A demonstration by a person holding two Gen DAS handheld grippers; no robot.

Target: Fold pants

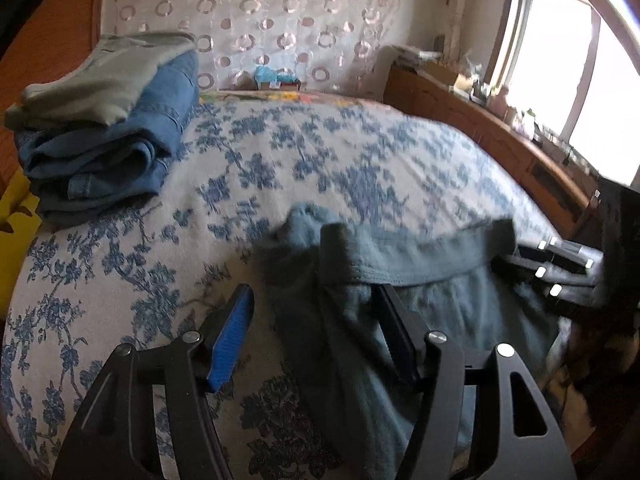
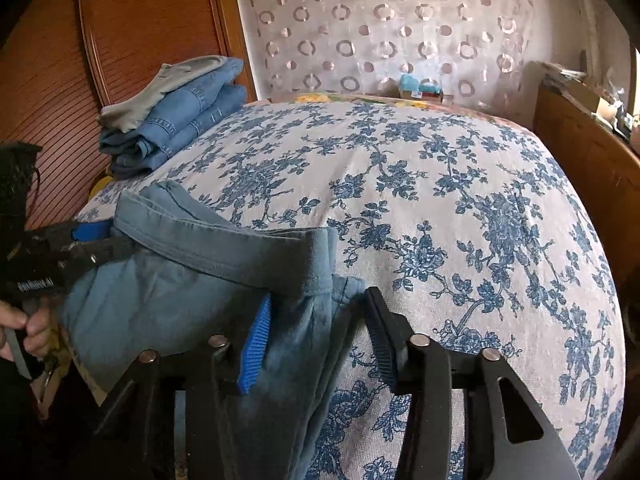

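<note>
Grey-blue pants [image 1: 360, 264] lie bunched at the near edge of the bed, waistband [image 2: 248, 256] uppermost. My left gripper [image 1: 312, 296] straddles the waistband's left end. Its blue pad [image 1: 230, 336] stands clear of the cloth, and the fabric drapes over the other finger [image 1: 396, 332], so it is open. My right gripper [image 2: 318, 296] straddles the waistband's right end. The cloth lies against its blue pad [image 2: 254, 348], with a gap of bedspread before the dark finger [image 2: 384, 336], so it is open too. Each gripper also shows in the other's view: the right gripper [image 1: 516, 260] and the left gripper [image 2: 108, 240], which a hand [image 2: 24, 328] holds.
The bed carries a white bedspread with blue flowers [image 2: 440, 200]. A stack of folded jeans with a grey garment on top [image 1: 108, 132] [image 2: 176, 120] sits at its far left. A wooden panel [image 2: 120, 40] stands at the left, and a cluttered wooden ledge [image 1: 460, 92] runs under the window [image 1: 560, 60].
</note>
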